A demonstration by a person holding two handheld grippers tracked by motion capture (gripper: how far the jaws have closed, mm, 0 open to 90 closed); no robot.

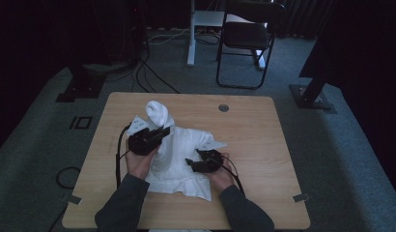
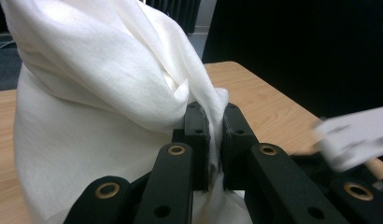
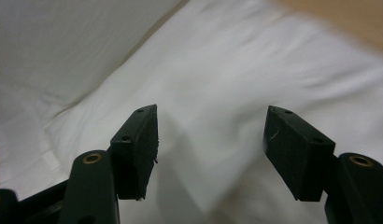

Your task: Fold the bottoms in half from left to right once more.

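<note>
On the worktop [image 1: 263, 125], white cloth [image 1: 179, 159] lies rumpled mid-table. Left gripper [image 2: 216, 140] pinches a raised fold; right gripper [image 3: 210, 149] hovers jaws apart above it. Light, limp, likely slippery: best taken at an edge or corner.

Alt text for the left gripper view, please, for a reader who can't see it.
The left gripper has its two black jaws pinched shut on a fold of white cloth, which rises bunched and twisted above them. A light wooden table lies behind, with a dark background beyond it.
</note>
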